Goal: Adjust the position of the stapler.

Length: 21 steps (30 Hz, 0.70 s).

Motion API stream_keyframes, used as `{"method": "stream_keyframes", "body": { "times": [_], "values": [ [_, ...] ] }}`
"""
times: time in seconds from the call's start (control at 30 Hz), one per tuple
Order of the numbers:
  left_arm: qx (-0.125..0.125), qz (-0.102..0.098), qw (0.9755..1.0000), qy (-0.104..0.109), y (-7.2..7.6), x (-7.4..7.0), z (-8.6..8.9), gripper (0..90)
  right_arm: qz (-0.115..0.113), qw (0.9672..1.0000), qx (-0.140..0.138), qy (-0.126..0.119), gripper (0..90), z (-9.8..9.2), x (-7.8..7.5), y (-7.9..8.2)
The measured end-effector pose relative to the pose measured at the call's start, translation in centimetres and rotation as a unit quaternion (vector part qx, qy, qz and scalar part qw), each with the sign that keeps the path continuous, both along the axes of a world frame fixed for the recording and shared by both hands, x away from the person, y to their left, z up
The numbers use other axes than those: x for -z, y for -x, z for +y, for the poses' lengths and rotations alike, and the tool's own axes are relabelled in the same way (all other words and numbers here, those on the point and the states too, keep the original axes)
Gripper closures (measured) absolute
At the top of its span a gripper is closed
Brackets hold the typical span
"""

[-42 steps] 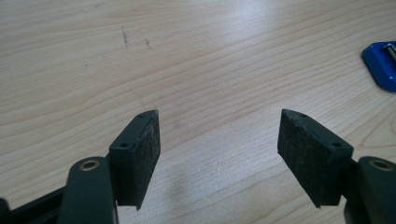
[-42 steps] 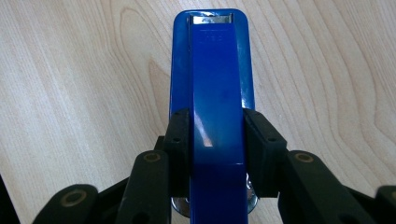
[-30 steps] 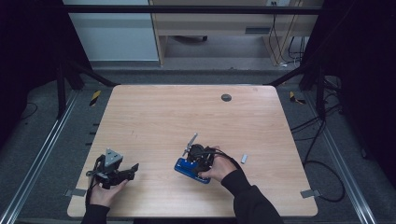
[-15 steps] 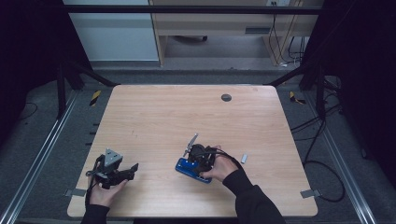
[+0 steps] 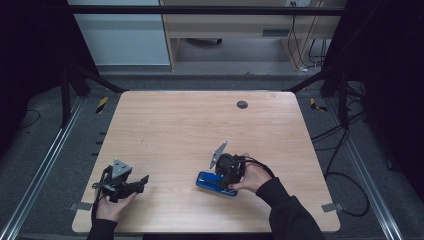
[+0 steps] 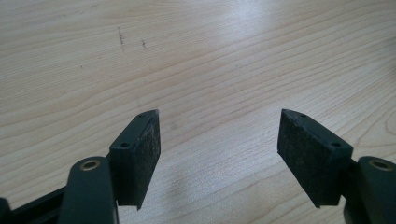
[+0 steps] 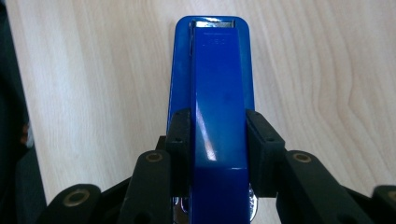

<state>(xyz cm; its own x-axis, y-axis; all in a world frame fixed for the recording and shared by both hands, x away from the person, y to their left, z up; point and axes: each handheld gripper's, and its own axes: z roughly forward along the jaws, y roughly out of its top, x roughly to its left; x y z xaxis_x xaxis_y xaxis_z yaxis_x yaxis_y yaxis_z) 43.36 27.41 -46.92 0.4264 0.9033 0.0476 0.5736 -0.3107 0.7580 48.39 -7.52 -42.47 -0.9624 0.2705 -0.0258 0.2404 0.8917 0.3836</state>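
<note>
Gripping the blue stapler [image 7: 219, 107] by its sides with the right gripper [image 7: 218, 149], left gripper [image 6: 219, 154] idling wide open and empty, probably needing careful placement next.

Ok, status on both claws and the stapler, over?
Right claw shut on blue stapler, pads on both its sides. Left claw open, nothing between its pads, over bare table. Nothing in the way near the stapler.

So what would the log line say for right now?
right gripper: shut on blue stapler | left gripper: open, holding nothing | table: stapler near front edge
</note>
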Motion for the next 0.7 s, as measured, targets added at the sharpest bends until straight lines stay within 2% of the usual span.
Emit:
{"method": "stream_keyframes", "body": {
  "times": [0.1, 0.13, 0.37, 0.4, 0.47, 0.5, 0.6, 0.67, 0.7],
  "values": [
    [0.001, 0.000, 1.0000, 0.001, 0.0, 0.0, 0.0, 29.9, 0.000, 0.9999, -0.013, 0.004, 66.1, -0.4, 0.2, 0.1],
    [0.001, -0.001, 1.0000, 0.001, 0.0, 0.0, 0.0, 29.9, 0.009, 0.9997, -0.020, 0.006, 66.1, -0.6, 0.4, 0.2],
    [0.002, 0.001, 1.0000, 0.001, 0.0, 0.0, 0.0, 29.9, 0.011, 0.9973, -0.072, -0.005, 66.1, -0.4, 1.7, 0.8],
    [0.002, 0.001, 1.0000, 0.001, 0.0, 0.0, 0.0, 29.9, 0.011, 0.9973, -0.072, -0.005, 66.1, -0.4, 1.7, 0.8],
    [0.003, 0.001, 1.0000, 0.002, 0.0, 0.0, 0.0, 29.9, 0.008, 0.9960, -0.089, -0.006, 66.1, -0.3, 2.1, 1.1],
    [0.003, 0.000, 1.0000, 0.002, 0.0, 0.0, 0.0, 29.9, 0.008, 0.9948, -0.100, -0.017, 66.1, -0.4, 2.2, 1.2],
    [0.003, 0.001, 1.0000, 0.002, 0.0, 0.0, 0.0, 29.9, 0.011, 0.9941, -0.105, -0.024, 66.1, -0.5, 2.3, 1.3],
    [0.004, 0.002, 1.0000, 0.001, 0.0, 0.0, -0.1, 29.9, 0.005, 0.9929, -0.116, -0.026, 66.1, -0.5, 2.3, 1.4],
    [0.005, 0.002, 1.0000, 0.001, 0.0, 0.0, -0.1, 29.9, -0.001, 0.9911, -0.129, -0.034, 66.0, -0.5, 2.4, 1.5]
  ]
}}
